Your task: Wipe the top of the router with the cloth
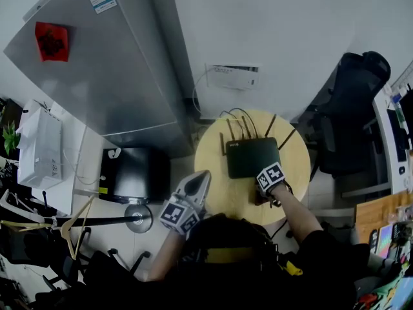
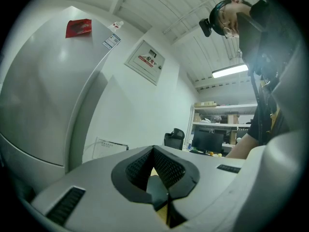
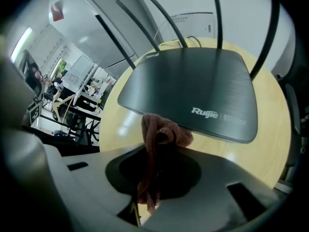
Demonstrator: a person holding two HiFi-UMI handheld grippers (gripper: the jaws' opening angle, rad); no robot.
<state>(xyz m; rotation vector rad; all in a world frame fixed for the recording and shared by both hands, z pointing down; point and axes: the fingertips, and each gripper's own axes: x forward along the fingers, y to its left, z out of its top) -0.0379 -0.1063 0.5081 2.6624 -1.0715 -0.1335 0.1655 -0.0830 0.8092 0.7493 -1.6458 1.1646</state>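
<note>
Nearest the person, the left tool hangs at the near-left edge of the round pale-yellow wooden bench. Its jaws are together with nothing between them, and it is likely parked there to be out of the wiping path.

To its right, the right tool is clamped on a bunched reddish-brown cloth. The cloth sticks out past the tips, so soft fabric rather than plastic meets the surface. The bunch sits at the near edge of the flat black plastic router, which lies mid-bench with its thin black aerials along the far side. Whether the cloth presses on the top or only reaches the rim, I cannot tell. I judge the wipe to be at its start, since nearly the whole top lies beyond the cloth.

Only the right gripper view shows the cloth and the grip on it; in the head view the marker cube covers both. The head view, in turn, gives the layout — router centred, left tool clear of it, grey metal refrigerator far left. The left gripper view points upward at wall and ceiling, with no clear sight of the router.
</note>
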